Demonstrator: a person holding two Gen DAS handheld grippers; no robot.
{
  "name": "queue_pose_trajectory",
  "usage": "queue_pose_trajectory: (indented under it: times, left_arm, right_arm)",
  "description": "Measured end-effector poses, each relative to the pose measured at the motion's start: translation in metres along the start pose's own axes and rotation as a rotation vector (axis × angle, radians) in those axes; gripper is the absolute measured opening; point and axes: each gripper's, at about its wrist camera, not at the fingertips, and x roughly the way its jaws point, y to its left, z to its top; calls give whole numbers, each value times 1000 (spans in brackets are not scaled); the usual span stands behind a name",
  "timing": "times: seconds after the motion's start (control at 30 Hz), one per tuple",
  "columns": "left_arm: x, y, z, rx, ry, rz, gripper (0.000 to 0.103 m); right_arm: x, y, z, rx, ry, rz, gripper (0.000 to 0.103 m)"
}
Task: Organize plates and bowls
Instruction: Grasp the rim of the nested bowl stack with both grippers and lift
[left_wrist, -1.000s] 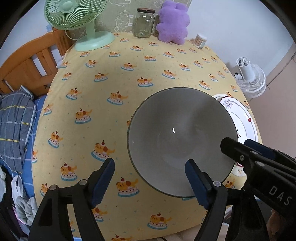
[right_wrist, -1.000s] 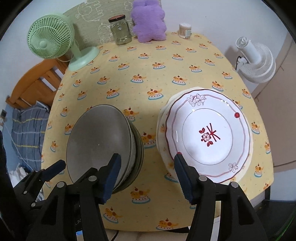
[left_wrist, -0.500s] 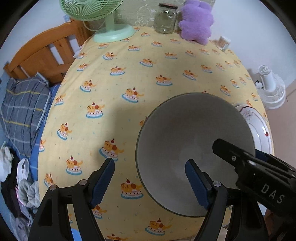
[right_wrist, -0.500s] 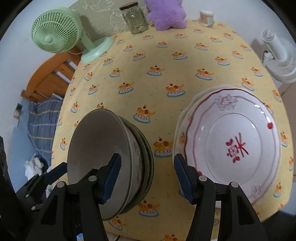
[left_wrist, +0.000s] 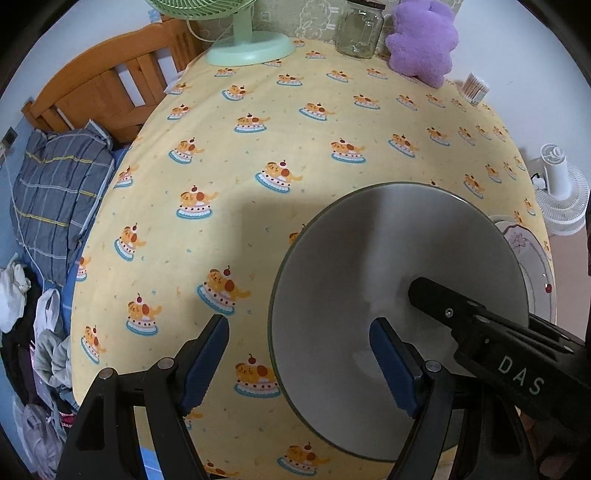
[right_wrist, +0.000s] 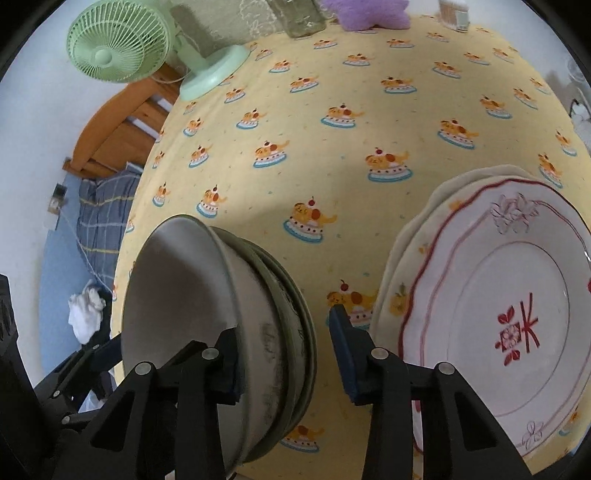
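Note:
A stack of grey bowls (right_wrist: 258, 332) stands near the table's front edge, its top bowl (left_wrist: 399, 317) wide and empty. To its right lies a stack of plates (right_wrist: 498, 314), topped by a white plate with a red rim and red flower mark; its edge shows in the left wrist view (left_wrist: 532, 258). My left gripper (left_wrist: 299, 365) is open, its jaws straddling the bowl's near left rim. My right gripper (right_wrist: 282, 362) is open around the right side of the bowl stack, and its body (left_wrist: 498, 350) reaches over the bowl in the left wrist view.
The table wears a yellow cloth (left_wrist: 295, 147) with cake prints. At the back stand a green fan (right_wrist: 122, 40), a glass jar (left_wrist: 360, 31), a purple plush (left_wrist: 421, 40) and a toothpick holder (left_wrist: 476, 86). A wooden bed frame (left_wrist: 107, 85) with clothes is left; a white fan (left_wrist: 561, 192) right.
Both grippers have come lower and closer to the bowl stack. The right gripper's jaws now straddle the stack's right side; the bowls and plates have not moved.

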Motion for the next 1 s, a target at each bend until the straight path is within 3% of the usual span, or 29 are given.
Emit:
queue_pose_trajectory:
  times: [0.23,0.43,0.77,0.83,0.97,1.0]
  left_arm:
    - [10,0,3,10,11,-44,80]
    - [24,9,8,32,21,-154,80]
    - [26,11,9,91,-42,-233,79]
    - [26,11,10,99,-40,-254,77]
    - [22,6,7,139,-37,-310,55]
    - [21,6,8,140,-36,-309,55]
  right_arm:
    - [2,2,0,-8,8,1,42]
    - [2,1,-2,31,0,-8,42]
    - [1,-4,-10,85,-41,-5,43]
    - [1,-2,-11,95,-41,-12,43]
    - [3,2,-11,103,-24,-22,43]
    - [3,3,-11,102,-23,-25,42]
